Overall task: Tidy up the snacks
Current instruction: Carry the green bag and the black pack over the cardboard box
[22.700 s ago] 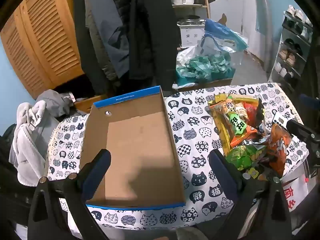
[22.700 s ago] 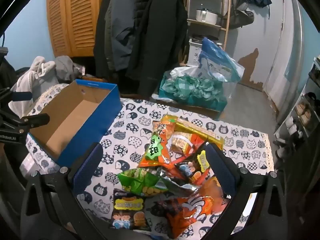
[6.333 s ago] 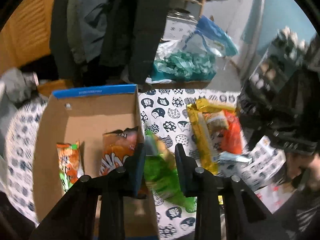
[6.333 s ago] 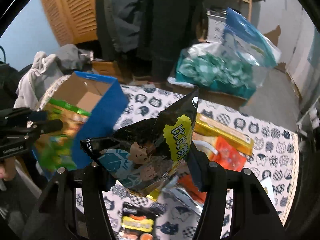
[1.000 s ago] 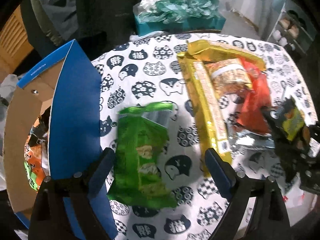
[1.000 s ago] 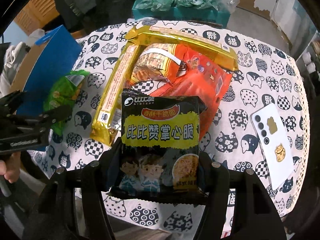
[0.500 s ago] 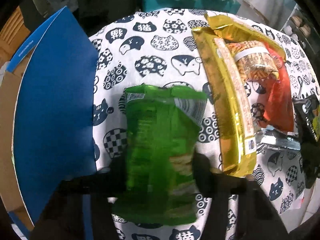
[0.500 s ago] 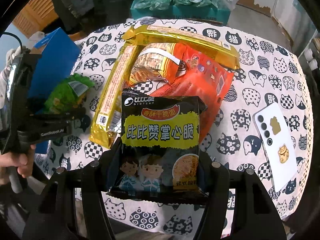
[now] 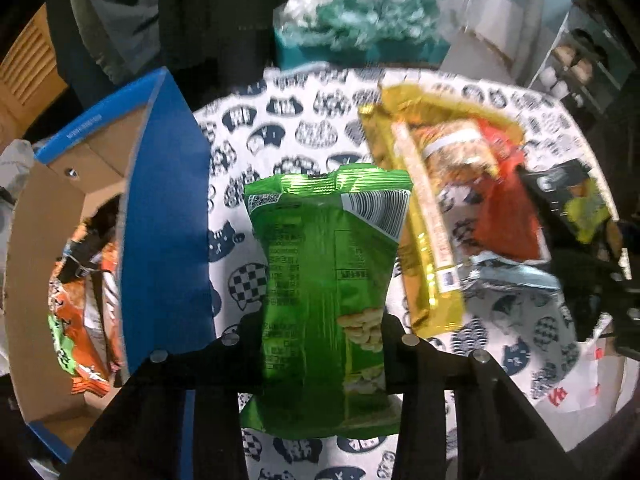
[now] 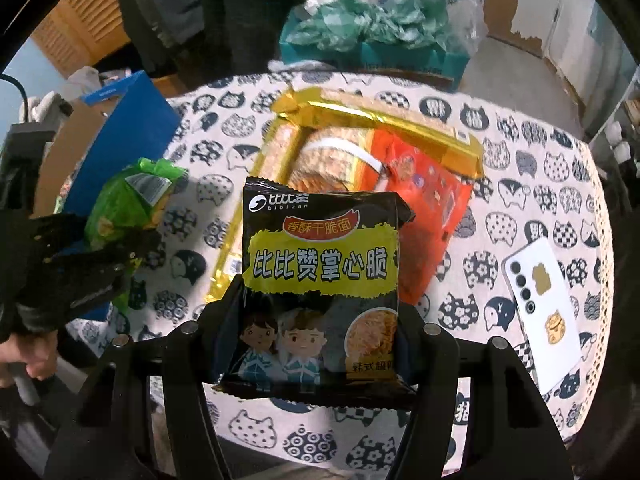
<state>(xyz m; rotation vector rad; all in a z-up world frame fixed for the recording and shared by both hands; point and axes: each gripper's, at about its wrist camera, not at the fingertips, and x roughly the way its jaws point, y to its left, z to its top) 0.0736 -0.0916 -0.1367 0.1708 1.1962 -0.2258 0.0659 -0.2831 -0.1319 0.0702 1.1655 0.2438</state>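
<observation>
The left gripper (image 9: 320, 332) is closed on the green bag (image 9: 326, 276), a glossy, crinkled foil pouch pinched across its lower half between the two black fingers (image 9: 244, 332). The bag is held upright above the cloth, just beside the blue outer wall of the box (image 9: 164, 216), with its crimped top seal and a striped silver corner patch showing. The box is corrugated cardboard, brown inside; an orange packet (image 9: 80, 312) with green and white print lies flat on its floor against that wall.

The right gripper (image 10: 320, 320) is clenched on the black packet (image 10: 322, 284), a flat rectangular foil pack with a yellow band of characters and two cartoon figures. It is gripped at both side edges near its bottom and held on the side of the pile away from the box.

The table (image 10: 540, 160) is covered with a white cloth printed with dark cat heads. On it, well apart from the box, two long shiny gold packs (image 10: 384, 128) lie in an L shape, touching at one corner. In their angle rest a clear-windowed pack of ridged crackers (image 10: 332, 160) and a smooth orange-red pouch (image 10: 432, 216), overlapping each other. A white phone (image 10: 540, 312) lies flat at the edge of the table farthest from the box, its back upward with a gold sticker.
</observation>
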